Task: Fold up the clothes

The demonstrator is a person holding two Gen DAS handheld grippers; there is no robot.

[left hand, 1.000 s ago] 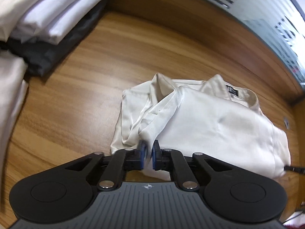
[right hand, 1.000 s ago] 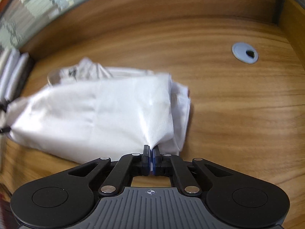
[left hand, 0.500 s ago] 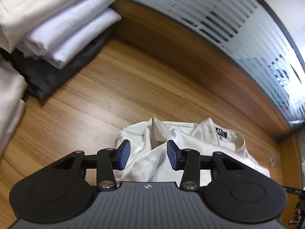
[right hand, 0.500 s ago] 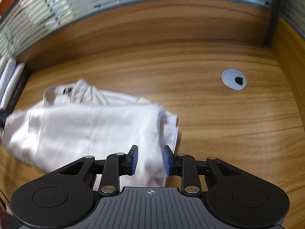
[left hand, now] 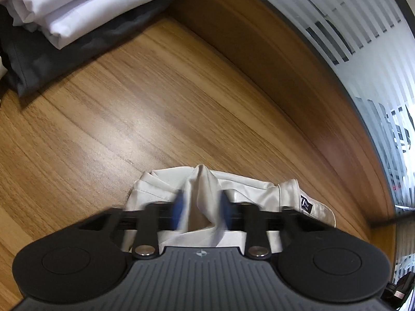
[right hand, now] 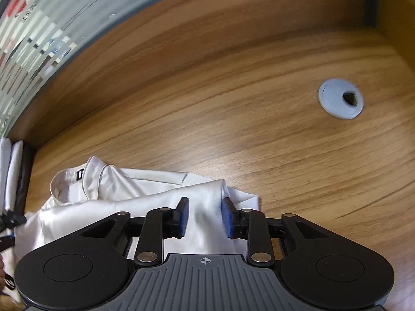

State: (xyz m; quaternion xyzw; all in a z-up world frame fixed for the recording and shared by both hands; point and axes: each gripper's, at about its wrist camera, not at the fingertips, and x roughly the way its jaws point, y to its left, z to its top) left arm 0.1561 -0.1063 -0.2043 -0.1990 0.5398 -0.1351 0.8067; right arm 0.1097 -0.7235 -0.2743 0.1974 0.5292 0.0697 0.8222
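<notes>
Left wrist view: bare wooden bench point(left hand: 160, 108) stretches ahead to a raised wooden rim under a striped glass partition point(left hand: 363, 39). A stack of folded clothes point(left hand: 77, 5), white over dark, fills the far left corner. The cream shirt point(left hand: 249, 189) lies just in front of the left claw point(left hand: 201, 211); a raised fold stands between its blurred blue pads, which are apart in this view and not pressing it.

Right wrist view: open bench point(right hand: 233, 103) ahead, a grey cable port point(right hand: 341, 98) well to the right. The shirt point(right hand: 135, 181) lies collar to the left, label showing. The right claw point(right hand: 205, 217) is closing, pads apart, cloth between them, unpinched.
</notes>
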